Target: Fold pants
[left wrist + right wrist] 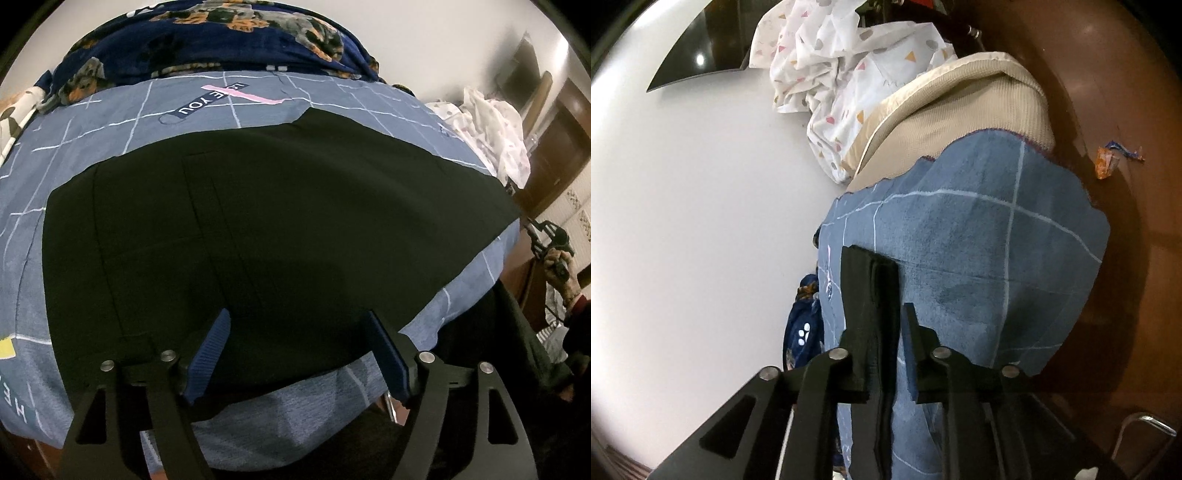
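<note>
The black pants [280,229] lie spread flat on the bed [110,122], filling the middle of the left wrist view from the left edge across to the right, over a blue sheet with white grid lines. The left tool [295,350] hangs above the near edge of the cloth at the bottom of the frame, its blue pads [212,350] spread wide and apart from the fabric, so it grips nothing. The right tool [899,325] shows in the lower middle of its own view, jaws parted by a narrow gap with only the sheet behind them; it too is released, out past the bed's end. A floral blanket [207,33] is heaped at the top of the left view.

This looks like a pause between folds: a layer laid down and let go. The next move calls for each tool to find a fresh edge of the pants, pinch it cleanly without catching the sheet, and carry it over evenly.
</note>
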{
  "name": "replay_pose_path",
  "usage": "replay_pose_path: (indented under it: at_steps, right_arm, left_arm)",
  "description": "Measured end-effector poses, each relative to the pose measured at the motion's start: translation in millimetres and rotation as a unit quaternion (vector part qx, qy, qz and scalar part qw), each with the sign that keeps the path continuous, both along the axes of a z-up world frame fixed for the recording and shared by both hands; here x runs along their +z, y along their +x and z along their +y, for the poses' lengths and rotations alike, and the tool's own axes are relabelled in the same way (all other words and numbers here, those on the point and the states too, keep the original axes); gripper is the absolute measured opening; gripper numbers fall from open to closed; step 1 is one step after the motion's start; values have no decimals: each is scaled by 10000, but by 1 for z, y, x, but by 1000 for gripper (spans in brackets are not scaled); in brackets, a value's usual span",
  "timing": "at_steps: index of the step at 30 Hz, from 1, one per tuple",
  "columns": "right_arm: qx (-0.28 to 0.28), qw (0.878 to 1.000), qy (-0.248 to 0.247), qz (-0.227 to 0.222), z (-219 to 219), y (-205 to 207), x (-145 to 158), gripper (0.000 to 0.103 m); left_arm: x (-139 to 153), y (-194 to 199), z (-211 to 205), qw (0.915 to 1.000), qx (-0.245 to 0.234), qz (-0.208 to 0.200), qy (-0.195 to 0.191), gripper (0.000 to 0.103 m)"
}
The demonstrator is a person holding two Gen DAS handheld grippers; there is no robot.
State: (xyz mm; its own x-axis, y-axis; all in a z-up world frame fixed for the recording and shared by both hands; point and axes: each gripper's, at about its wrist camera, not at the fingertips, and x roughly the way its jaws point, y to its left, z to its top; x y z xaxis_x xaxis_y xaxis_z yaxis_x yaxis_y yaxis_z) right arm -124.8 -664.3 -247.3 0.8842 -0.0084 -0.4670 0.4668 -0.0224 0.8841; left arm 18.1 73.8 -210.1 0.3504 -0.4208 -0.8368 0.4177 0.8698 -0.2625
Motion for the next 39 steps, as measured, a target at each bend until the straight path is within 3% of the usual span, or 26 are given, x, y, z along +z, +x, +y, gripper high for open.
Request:
replay_pose_path:
  at_steps: [5, 15, 19, 21, 24, 26, 28, 32, 35, 36, 39]
  right_arm:
    - [184, 9996, -143, 166, -2, 21, 3, 31]
    - [374, 9976, -370, 445, -2, 49, 11, 42]
    - [850, 9924, -646, 618, 4, 62, 17, 42]
    - [757, 9913, -774, 753, 3, 59, 19, 39]
    - [358, 9951, -573, 720, -3, 48, 18, 39]
    - [97, 9948, -647, 779, -7, 41, 22, 46]
    - [130, 9952, -660, 711, -9, 43, 24, 52]
    - [568, 9962, -466, 468, -7, 58, 18, 54]
    - [838, 9964, 10, -116, -2, 62, 8, 56]
    - [873, 9961, 69, -102, 0, 61, 4, 56]
    - [549, 9982, 69, -233, -1, 48, 1, 52]
  left_arm:
    - [0, 2, 3, 10000, 34, 36, -71, 76]
    - [0, 3, 4, 10000, 60, 0, -71, 76]
    - [1, 3, 3, 10000, 63, -48, -27, 76]
    - [1, 3, 2, 10000, 52, -57, 10, 76]
    - [1, 4, 2, 10000, 55, -52, -3, 77]
    - [1, 5, 3, 10000, 74, -31, -43, 77]
    - [1, 5, 3, 9999, 92, -20, -75, 77]
    - [0, 7, 2, 9999, 92, -12, -93, 78]
    - [0, 7, 1, 9999, 79, -21, -79, 78]
    - [0, 6, 2, 9999, 78, -24, -80, 78]
    - [0, 5, 2, 9999, 82, -27, -84, 79]
